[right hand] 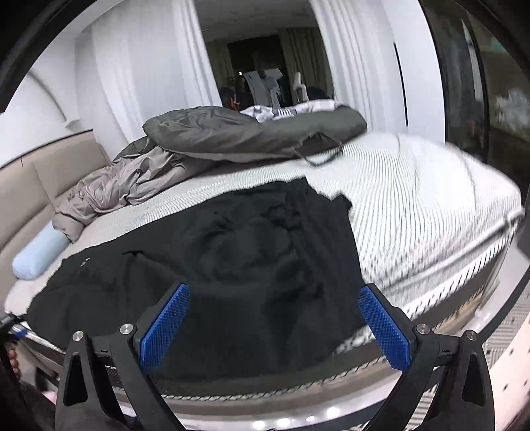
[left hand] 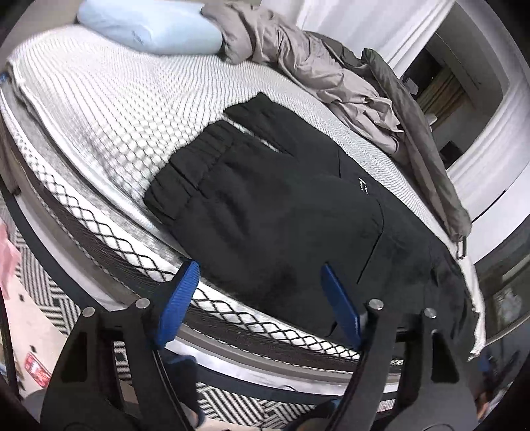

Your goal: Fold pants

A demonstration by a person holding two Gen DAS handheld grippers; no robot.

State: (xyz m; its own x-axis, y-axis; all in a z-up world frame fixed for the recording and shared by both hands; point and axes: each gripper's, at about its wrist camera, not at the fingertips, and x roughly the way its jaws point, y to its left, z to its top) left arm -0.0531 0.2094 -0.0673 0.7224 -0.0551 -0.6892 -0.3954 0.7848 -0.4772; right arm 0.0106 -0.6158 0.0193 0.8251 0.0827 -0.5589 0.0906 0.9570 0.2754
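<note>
Mattress edge (left hand: 99,212) sits lower left, black pants (left hand: 265,205) overhanging it. Left gripper (left hand: 260,275) and right gripper (right hand: 273,295) both gape empty, so a shallow pinch could snag one layer and skew the fold.

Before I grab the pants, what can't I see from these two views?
- Pants leg ends: left view, cut off at the right edge.
- Waistband: right view, past the left edge.
- White print: too small to read.
- Bed far corner: right view, motion-blurred.

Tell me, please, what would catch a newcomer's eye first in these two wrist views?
The black pants sprawl across the near edge of the white striped mattress, waistband toward the pale blue pillow. Both the left gripper and right gripper hover open before them, and crumpled grey bedding is heaped along the far side.
</note>
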